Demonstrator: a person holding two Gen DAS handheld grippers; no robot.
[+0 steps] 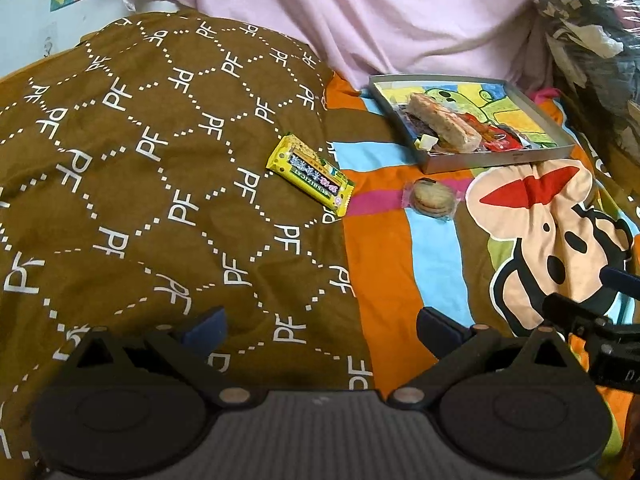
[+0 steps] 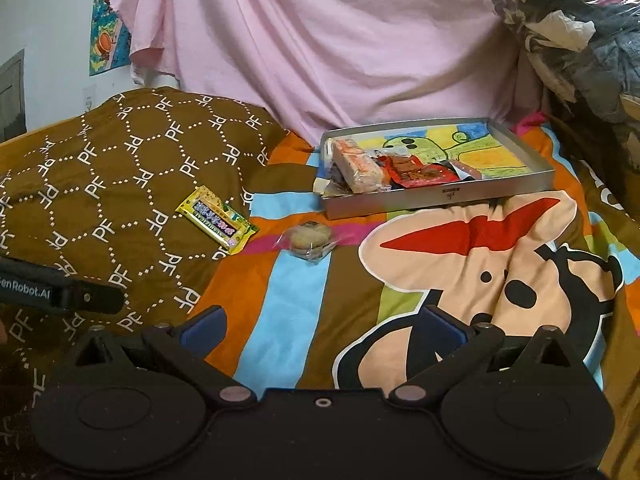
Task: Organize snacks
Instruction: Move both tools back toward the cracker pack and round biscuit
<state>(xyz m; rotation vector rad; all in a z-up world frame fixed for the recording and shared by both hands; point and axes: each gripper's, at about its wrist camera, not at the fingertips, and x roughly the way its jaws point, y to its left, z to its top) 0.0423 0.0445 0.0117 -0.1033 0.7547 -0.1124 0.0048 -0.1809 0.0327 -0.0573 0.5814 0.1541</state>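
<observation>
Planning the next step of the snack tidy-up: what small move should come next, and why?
Probably move the open right gripper forward to the wrapped sandwich cookie: it lies loose on the bedsheet just in front of the tray, while other snacks already sit inside.

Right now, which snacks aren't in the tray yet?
Two: the yellow wrapped bar on the brown PF cloth and the clear-wrapped cookie just before the tray.

Brown PF-print pillow on cartoon bedsheet — pink cloth behind.
</observation>
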